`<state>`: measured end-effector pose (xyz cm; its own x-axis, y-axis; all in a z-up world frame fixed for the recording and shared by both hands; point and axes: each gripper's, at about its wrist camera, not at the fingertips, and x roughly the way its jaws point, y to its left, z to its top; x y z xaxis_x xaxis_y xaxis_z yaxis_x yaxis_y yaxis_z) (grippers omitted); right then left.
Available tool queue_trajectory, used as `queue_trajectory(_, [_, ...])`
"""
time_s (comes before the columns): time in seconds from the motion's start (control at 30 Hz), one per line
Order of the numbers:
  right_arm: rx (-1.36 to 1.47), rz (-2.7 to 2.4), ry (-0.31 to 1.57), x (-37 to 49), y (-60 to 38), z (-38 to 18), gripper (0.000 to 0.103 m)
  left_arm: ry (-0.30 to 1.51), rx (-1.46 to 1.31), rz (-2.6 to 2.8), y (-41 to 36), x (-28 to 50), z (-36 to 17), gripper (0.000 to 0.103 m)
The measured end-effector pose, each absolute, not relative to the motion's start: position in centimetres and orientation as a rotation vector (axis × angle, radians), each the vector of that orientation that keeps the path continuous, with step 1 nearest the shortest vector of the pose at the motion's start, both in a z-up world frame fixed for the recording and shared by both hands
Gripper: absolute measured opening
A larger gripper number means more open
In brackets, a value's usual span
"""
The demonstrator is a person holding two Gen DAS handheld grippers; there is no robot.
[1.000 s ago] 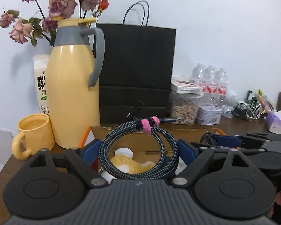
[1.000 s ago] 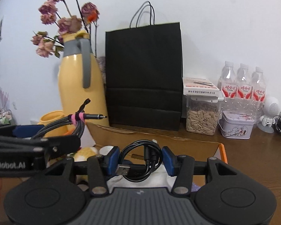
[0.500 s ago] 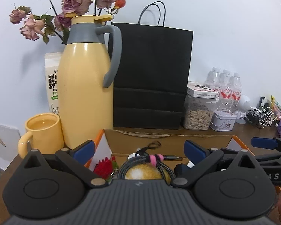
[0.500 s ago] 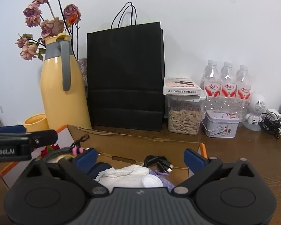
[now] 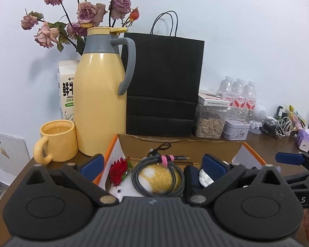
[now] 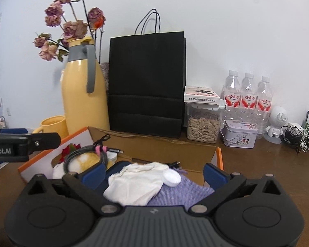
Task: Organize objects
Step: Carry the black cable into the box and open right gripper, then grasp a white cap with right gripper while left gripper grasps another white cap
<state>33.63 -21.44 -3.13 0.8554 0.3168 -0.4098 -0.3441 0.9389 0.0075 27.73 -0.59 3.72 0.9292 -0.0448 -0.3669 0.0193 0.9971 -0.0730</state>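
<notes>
An open cardboard box with orange edges sits on the brown desk. Inside it a braided cable coil with a pink tie lies on a yellow and white plush, beside a red flower. My left gripper hangs open just above and before that coil, touching nothing. My right gripper has its jaws opening over a white cloth, a purple cloth and a white lid. Its pads press on nothing. A black USB cable lies in the box behind the cloth.
Behind the box stand a yellow jug, a yellow mug, a black paper bag, a seed jar, a tin and water bottles. A tangle of cables lies at the far right.
Both grippers opened and drew back from the box. The braided coil dropped from the left one onto the plush. The black cable left the right one and now lies in the box.
</notes>
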Motion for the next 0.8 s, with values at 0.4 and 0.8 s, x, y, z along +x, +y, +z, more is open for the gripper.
queue_trajectory(0.4, [-0.09, 0.385, 0.472, 27.2, -22.5, -5.1, 0.103, 0.462, -0.003, -0.061, -1.5, 23.0, 1.1, 0.103])
queue_trajectory(0.8, [-0.142, 0.426, 0.577, 24.9, -20.9, -8.6, 0.091, 0.559, 0.029, -0.068, -1.4, 20.3, -2.6, 0.103])
